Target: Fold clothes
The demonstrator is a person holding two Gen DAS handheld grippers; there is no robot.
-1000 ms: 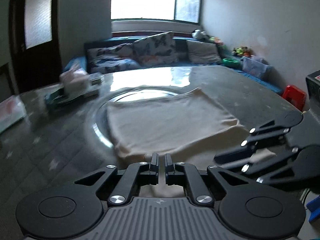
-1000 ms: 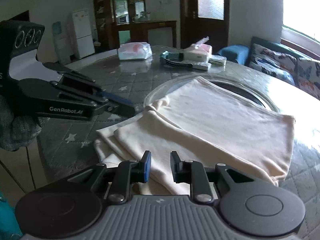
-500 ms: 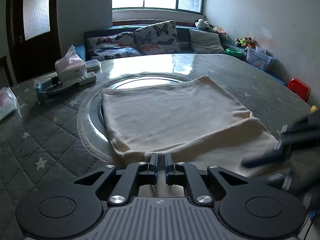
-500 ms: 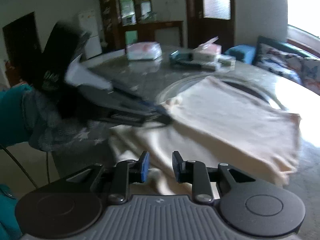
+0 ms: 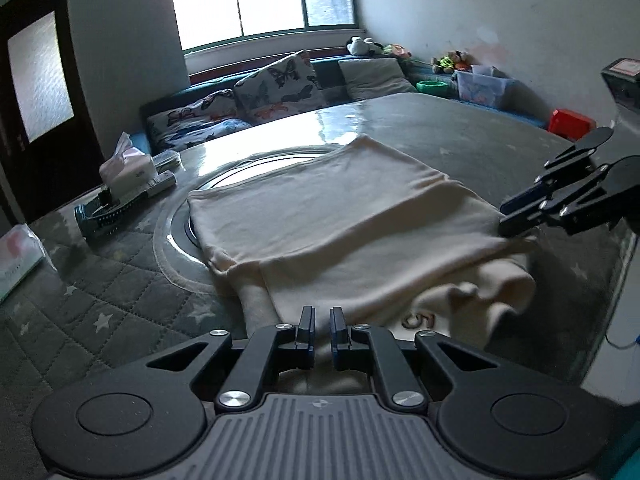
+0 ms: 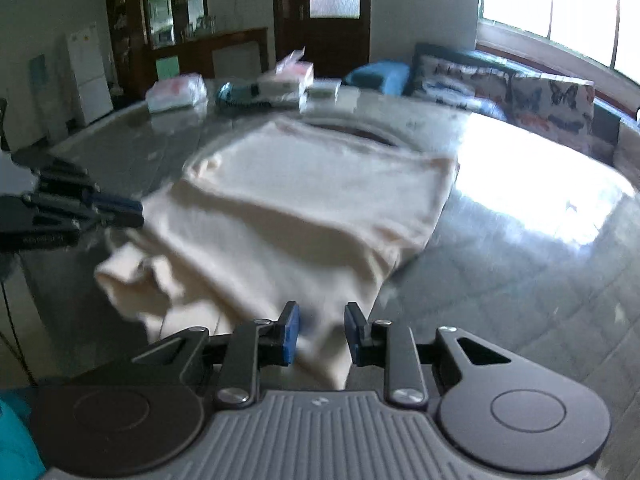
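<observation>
**Cream garment at the table's near edge, grippers at its corners**

The left gripper [image 5: 322,326] has its fingers nearly together over the garment's [image 5: 340,216] near hem; whether cloth is pinched is hidden. The right gripper [image 6: 320,330], blurred, now stands wider apart than before. A tissue box [image 5: 126,170] sits far left on the table [image 5: 460,136].

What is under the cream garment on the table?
The cream garment lies on the grey quilted table cover and partly over a round turntable. The covered part of the turntable cannot be seen.

Cream garment [image 5: 344,216] lies on a grey star-patterned tablecloth [image 5: 100,304]; butterfly-print cushions [image 5: 280,84] behind.
</observation>
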